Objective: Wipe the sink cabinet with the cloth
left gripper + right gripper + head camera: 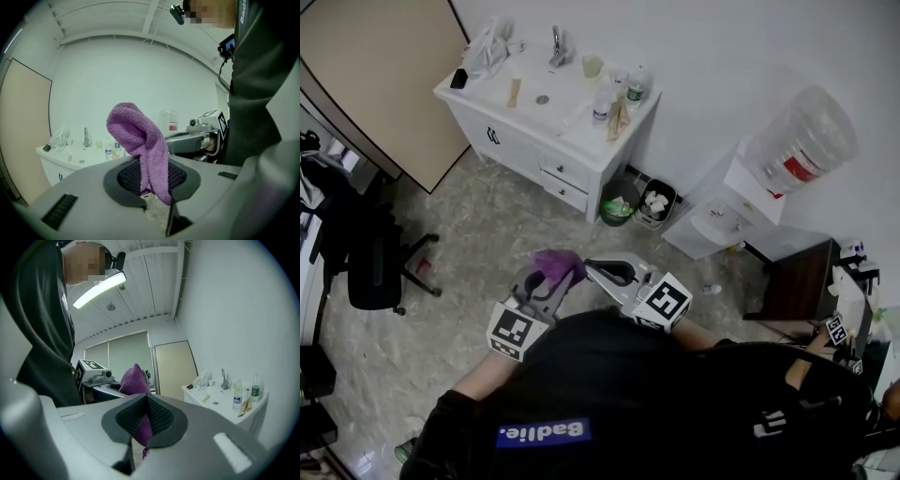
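The purple cloth point(555, 265) is bunched up in front of my chest, well short of the white sink cabinet point(548, 122) against the far wall. My left gripper point(544, 283) is shut on the cloth, which stands up out of its jaws in the left gripper view point(140, 140). My right gripper point(592, 267) points at it from the right, and a corner of the cloth point(142, 427) shows pinched between its shut pads. The cabinet also appears small in the left gripper view point(61, 164) and in the right gripper view point(220, 401).
On the cabinet top stand a faucet point(556, 45), bottles point(602, 108) and a plastic bag point(487, 47). Two bins point(636, 202) sit to its right, then a water dispenser point(769, 178). An office chair point(375, 262) stands at left on the tiled floor.
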Available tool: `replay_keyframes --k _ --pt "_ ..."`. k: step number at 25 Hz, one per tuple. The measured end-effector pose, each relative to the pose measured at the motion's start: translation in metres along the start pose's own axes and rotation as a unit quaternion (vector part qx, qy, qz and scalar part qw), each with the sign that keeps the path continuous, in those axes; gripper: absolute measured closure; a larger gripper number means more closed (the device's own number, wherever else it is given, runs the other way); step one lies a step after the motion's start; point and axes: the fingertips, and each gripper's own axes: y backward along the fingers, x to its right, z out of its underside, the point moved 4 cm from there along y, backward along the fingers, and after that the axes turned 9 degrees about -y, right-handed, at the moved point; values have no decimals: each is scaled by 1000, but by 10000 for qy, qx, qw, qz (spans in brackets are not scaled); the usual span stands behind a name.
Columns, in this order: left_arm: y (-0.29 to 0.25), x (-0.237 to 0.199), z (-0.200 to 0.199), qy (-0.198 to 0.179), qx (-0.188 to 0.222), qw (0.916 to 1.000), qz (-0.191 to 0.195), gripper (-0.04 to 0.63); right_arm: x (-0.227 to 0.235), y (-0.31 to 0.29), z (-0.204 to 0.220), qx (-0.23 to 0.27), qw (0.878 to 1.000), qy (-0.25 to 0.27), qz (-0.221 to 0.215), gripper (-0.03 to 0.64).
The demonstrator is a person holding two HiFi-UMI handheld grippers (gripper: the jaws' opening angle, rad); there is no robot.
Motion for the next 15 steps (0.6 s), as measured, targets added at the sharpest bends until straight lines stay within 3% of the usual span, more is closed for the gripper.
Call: replay_keyframes --k 15 --pt "4 5 4 -26 -20 10000 -3 509 -1 0 4 -13 10000 -67 44 615"
